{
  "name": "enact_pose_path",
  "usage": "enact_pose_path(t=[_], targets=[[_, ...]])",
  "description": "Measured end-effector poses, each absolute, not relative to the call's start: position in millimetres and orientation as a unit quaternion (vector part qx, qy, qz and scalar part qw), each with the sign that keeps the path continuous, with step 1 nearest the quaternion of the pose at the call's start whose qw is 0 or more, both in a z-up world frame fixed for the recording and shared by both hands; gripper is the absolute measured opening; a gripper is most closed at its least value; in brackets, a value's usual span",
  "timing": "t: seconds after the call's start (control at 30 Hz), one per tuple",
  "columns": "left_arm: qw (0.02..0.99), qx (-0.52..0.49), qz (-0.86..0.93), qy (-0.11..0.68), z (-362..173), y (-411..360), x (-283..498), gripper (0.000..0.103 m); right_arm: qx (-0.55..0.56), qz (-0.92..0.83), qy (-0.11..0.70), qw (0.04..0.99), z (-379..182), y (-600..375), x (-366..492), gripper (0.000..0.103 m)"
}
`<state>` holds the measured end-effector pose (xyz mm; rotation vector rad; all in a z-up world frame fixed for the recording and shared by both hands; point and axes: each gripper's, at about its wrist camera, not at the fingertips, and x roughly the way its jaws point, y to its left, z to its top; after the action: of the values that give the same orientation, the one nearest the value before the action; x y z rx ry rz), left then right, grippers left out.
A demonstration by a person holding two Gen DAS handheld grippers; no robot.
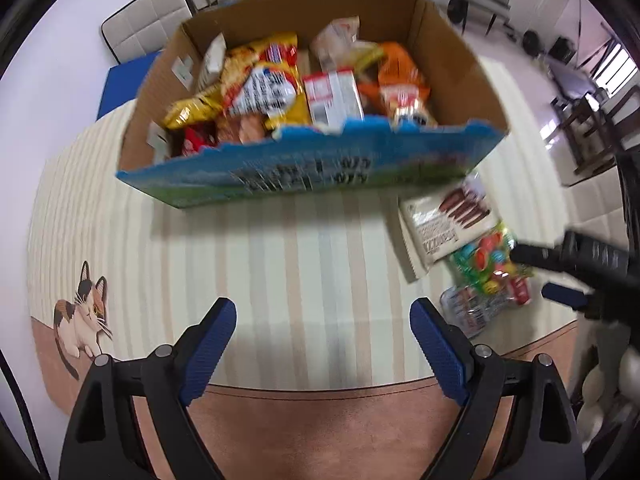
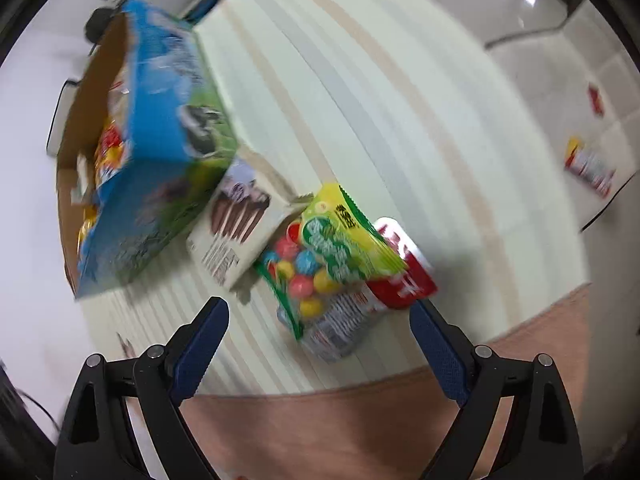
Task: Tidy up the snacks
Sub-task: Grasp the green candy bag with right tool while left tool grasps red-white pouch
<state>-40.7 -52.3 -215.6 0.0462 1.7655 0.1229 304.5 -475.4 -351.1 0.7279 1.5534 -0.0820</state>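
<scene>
An open cardboard box (image 1: 452,60) with a blue printed front holds several snack packs, yellow, orange and white. It also shows at the left of the right wrist view (image 2: 160,128). To its right on the striped mat lie a white chocolate-biscuit box (image 1: 444,224) (image 2: 236,232), a green bag of coloured candy balls (image 1: 488,260) (image 2: 320,256) and a red-and-clear pack (image 1: 480,308) (image 2: 400,280) under it. My left gripper (image 1: 324,344) is open and empty, short of the box. My right gripper (image 2: 320,344) (image 1: 552,276) is open and empty, just before the candy bag.
The mat (image 1: 300,264) has a cat picture (image 1: 82,312) at the left and a brown border near me. A blue pad (image 1: 120,84) and chairs (image 1: 148,24) stand behind the box. A small red-and-white pack (image 2: 588,168) lies on the floor at far right.
</scene>
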Motion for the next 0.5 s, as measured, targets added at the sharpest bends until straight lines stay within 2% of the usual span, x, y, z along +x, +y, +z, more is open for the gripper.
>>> enact_pose_path(t=[0.1,0.23,0.27,0.3,0.37,0.5], targets=[[0.625,0.048,0.057,0.777,-233.1,-61.0,-41.0,0.089,0.326,-0.045,0.697,0.637,-374.6,-470.8,319.7,0.094],[0.623,0.079,0.056,0.776,-239.5,-68.1,-40.1,0.089,0.248,-0.048,0.711,0.656,-383.9,-455.9,333.8,0.092],[0.623,0.083,0.055,0.775,-239.7,-69.0,-40.2,0.089,0.232,-0.034,0.708,0.666,-381.2,-452.8,333.4,0.085],[0.623,0.085,0.054,0.776,-240.0,-70.1,-40.7,0.089,0.217,-0.03,0.708,0.671,-379.4,-451.1,332.1,0.068],[0.62,0.083,0.052,0.778,-240.6,-72.5,-43.9,0.089,0.2,-0.014,0.708,0.677,-376.7,-453.2,326.1,0.057],[0.612,0.077,0.041,0.786,-247.1,-83.1,-49.8,0.089,0.198,0.002,0.708,0.678,-372.1,-471.4,307.8,0.053]])
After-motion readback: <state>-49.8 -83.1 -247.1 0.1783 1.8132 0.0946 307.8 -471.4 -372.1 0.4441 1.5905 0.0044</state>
